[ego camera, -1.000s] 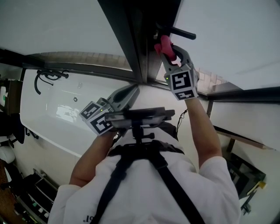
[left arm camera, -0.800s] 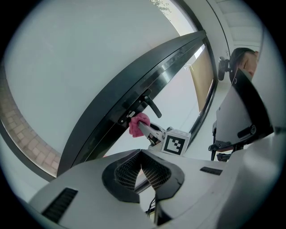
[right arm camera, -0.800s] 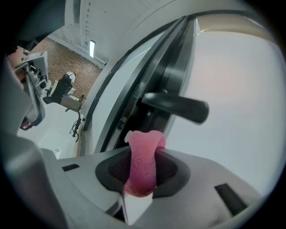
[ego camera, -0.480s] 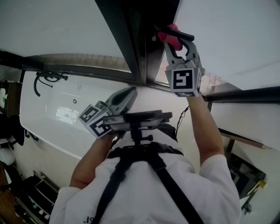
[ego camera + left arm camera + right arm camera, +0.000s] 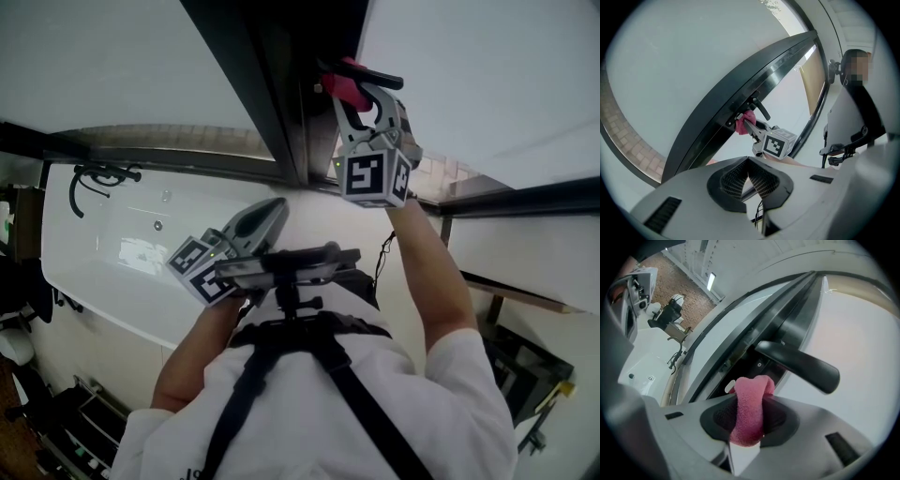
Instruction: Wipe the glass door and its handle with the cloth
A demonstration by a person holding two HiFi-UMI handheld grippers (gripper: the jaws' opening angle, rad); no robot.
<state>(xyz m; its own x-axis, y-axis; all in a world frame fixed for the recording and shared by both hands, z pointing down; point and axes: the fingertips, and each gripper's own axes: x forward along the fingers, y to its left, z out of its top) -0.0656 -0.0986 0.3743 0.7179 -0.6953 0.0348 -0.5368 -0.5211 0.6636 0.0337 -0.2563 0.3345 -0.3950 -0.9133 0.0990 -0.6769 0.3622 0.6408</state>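
the left gripper (image 5: 267,217) is held low beside the dark door frame (image 5: 262,84), jaws pressed together on nothing, and has hardly been moved over the last second. the right gripper (image 5: 361,94), clamped on the pink cloth (image 5: 749,413), has been raised and shifted left, so the cloth is now tucked under the root of the black handle (image 5: 801,364) of the glass door (image 5: 487,75). the handle, rather than the pane, is judged to be the part being wiped.

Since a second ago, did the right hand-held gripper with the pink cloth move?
Yes. The right hand-held gripper carried the pink cloth up from just below the black door handle to level with it.
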